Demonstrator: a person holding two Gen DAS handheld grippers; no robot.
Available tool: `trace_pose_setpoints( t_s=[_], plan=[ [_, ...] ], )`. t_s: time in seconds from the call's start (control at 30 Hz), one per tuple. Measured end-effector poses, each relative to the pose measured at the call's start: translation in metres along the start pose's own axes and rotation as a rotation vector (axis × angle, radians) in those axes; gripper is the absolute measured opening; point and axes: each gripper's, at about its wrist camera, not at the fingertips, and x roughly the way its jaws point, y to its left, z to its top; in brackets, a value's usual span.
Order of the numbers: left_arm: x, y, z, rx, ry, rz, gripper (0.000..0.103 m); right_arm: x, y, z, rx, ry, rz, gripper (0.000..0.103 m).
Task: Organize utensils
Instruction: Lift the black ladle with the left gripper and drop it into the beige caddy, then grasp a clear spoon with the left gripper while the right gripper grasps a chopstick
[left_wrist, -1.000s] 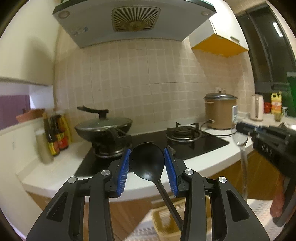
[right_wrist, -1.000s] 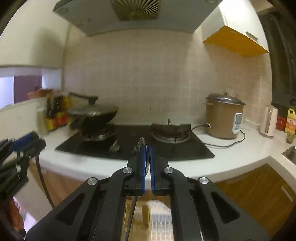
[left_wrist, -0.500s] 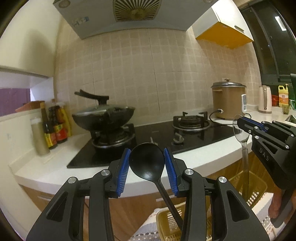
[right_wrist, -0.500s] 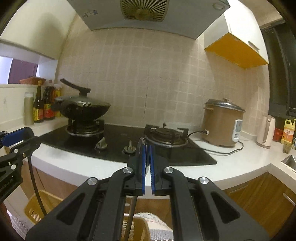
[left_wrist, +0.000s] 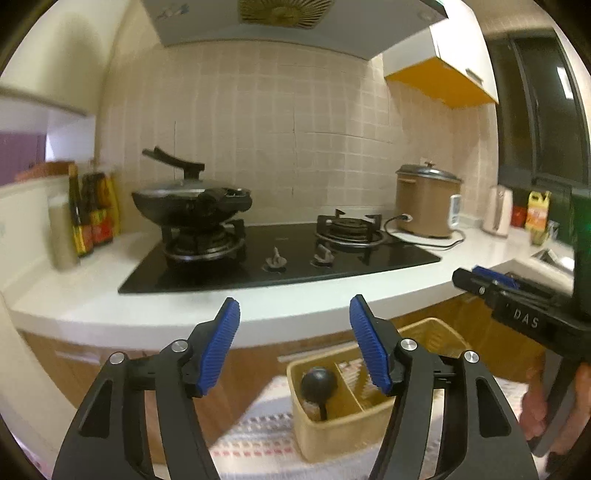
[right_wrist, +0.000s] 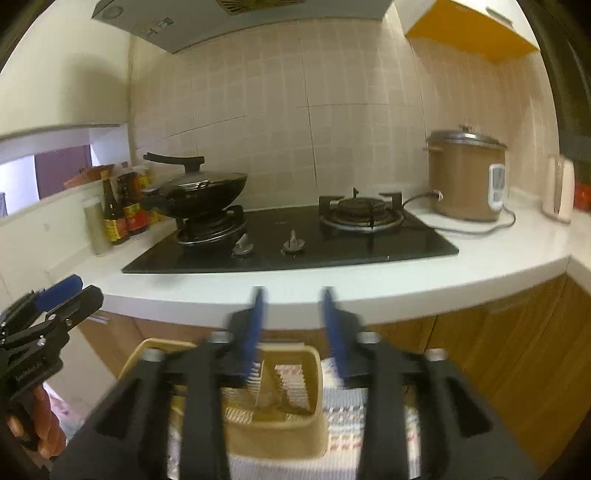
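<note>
Left wrist view: the left hand-held gripper (left_wrist: 294, 339) has its blue-padded jaws spreading apart, with nothing between them. Below and beyond them a yellow divided utensil basket (left_wrist: 328, 430) stands on a striped cloth (left_wrist: 255, 439) in front of the white bench (left_wrist: 110, 306). A black spoon (left_wrist: 318, 384) stands in the basket's left compartment, bowl up, well apart from the pads and lower than them. At the right edge the right hand-held gripper (left_wrist: 480, 275) shows side-on, held by a hand (left_wrist: 535, 410).

Right wrist view: the right hand-held gripper (right_wrist: 293, 314) is blurred, its jaws opening, and no utensil is gripped between them. The basket (right_wrist: 280, 439) lies directly beneath it; a pale utensil appears to lean inside, too blurred to name. The left hand-held gripper (right_wrist: 59, 295) enters at the left edge. On the bench sit a black hob (right_wrist: 291, 243), a lidded wok (right_wrist: 203, 188) and a rice cooker (right_wrist: 465, 173).
</note>
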Motion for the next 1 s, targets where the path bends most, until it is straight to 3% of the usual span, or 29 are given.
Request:
trace_pose_setpoints(
  t_s=[0.3,0.5,0.73,0.87,1.0],
  plan=[
    [-0.053,0.01,-0.001,-0.068,0.097,-0.061,0.06,-0.045,-0.011,-0.004,0.105,0.113,-0.002,0.053],
    [-0.068,0.007,-0.011,-0.08,0.256,-0.111,0.06,-0.057,-0.021,-0.02,0.136,0.276,-0.021,0.053],
    [-0.047,0.011,-0.075,-0.088,0.49,-0.163,0.06,-0.043,-0.042,-0.08,0.196,0.563,0.015,0.053],
    [-0.032,0.014,-0.13,-0.105,0.66,-0.204,0.059,-0.038,-0.046,-0.114,0.151,0.657,-0.023,0.053],
    [-0.031,0.008,-0.164,-0.07,0.754,-0.222,0.058,-0.034,-0.048,-0.149,0.1,0.753,-0.038,0.053]
  ],
)
